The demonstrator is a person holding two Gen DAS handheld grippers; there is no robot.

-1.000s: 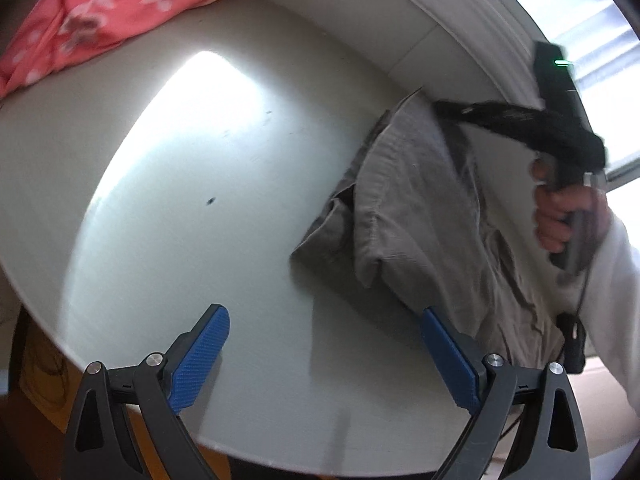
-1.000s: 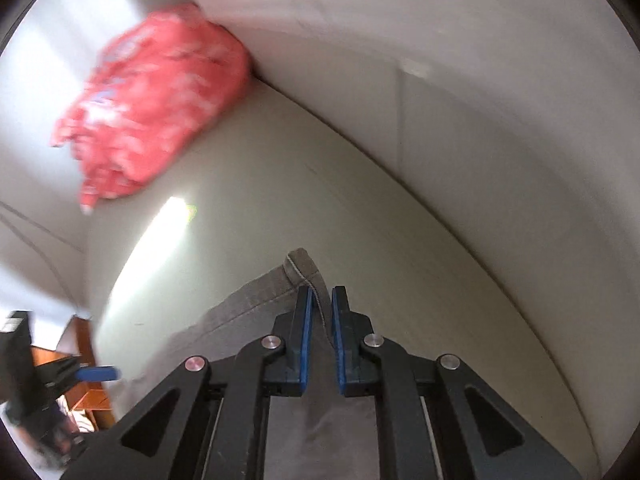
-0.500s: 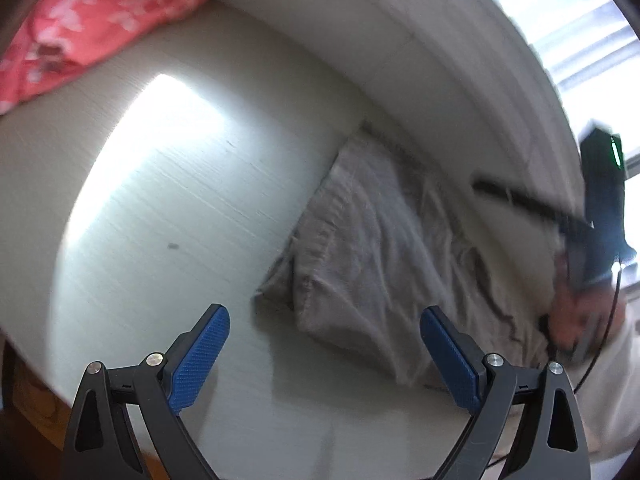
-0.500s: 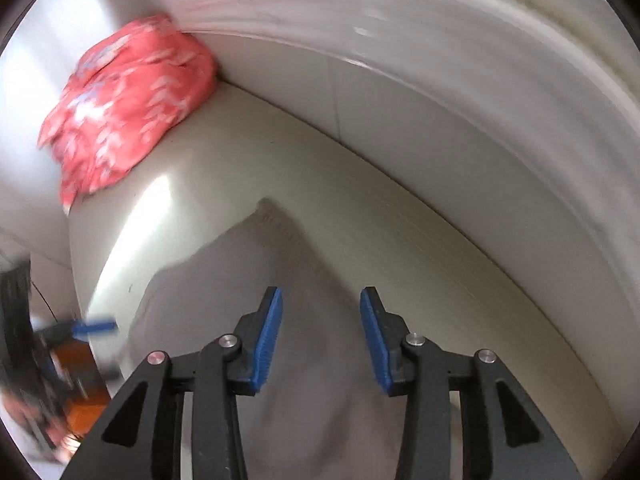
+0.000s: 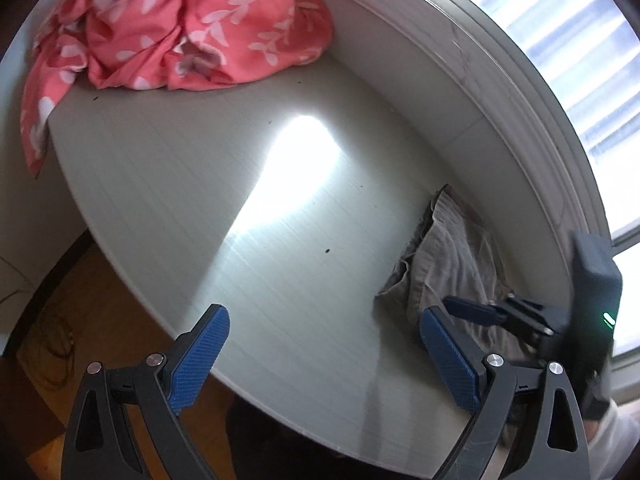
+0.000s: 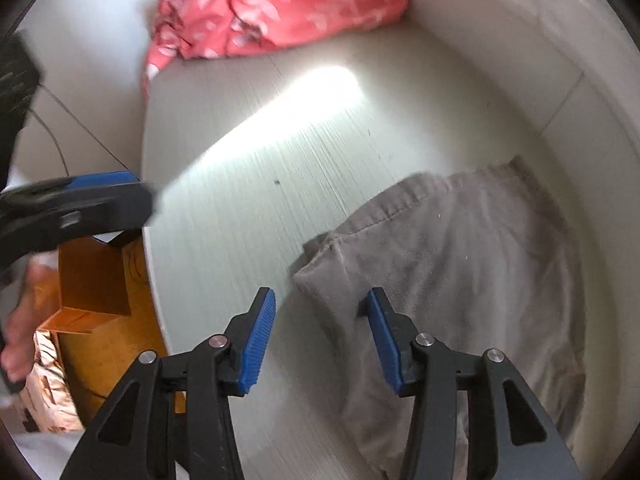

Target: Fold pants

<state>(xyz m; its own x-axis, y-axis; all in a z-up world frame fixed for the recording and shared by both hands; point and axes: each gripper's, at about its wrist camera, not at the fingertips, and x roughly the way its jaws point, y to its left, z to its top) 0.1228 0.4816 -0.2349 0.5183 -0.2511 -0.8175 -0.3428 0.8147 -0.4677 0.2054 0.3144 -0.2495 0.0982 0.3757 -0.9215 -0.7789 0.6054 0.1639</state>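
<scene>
Right gripper (image 6: pixel 316 334): jaws apart and closing, nothing pinched. The near corner of the pants (image 6: pixel 460 280) shows between the blue pads in the right wrist view, but the pads stand clear of the cloth. Released.

Left gripper (image 5: pixel 324 356): jaws wide, only bare table (image 5: pixel 248 200) between them. Released.

Risks, judged from this layout:
1. The near corner at 6 o'clock is doubled under and bunched. A closing grip here could catch only 1 layer, and the fold would drag open instead of stacking.
2. The pants lie close against the wall at 3 o'clock. A pull toward that side would ruck the cloth against it.
3. In the left wrist view the right gripper (image 5: pixel 472 312) sits just beside the left one's right finger. A crossed reach could knock the 2 tools together.
4. The table edge at 7 o'clock is near; a hard sweep could slide cloth off.

Pants: grey-brown, soft, creased, folded at least once, hemmed edge at 12 o'clock, lying flat on the table's right side. Layers not squared.

Far end, 11 o'clock: a pink cloth (image 6: pixel 280 4) in a heap, well apart from the pants.
</scene>
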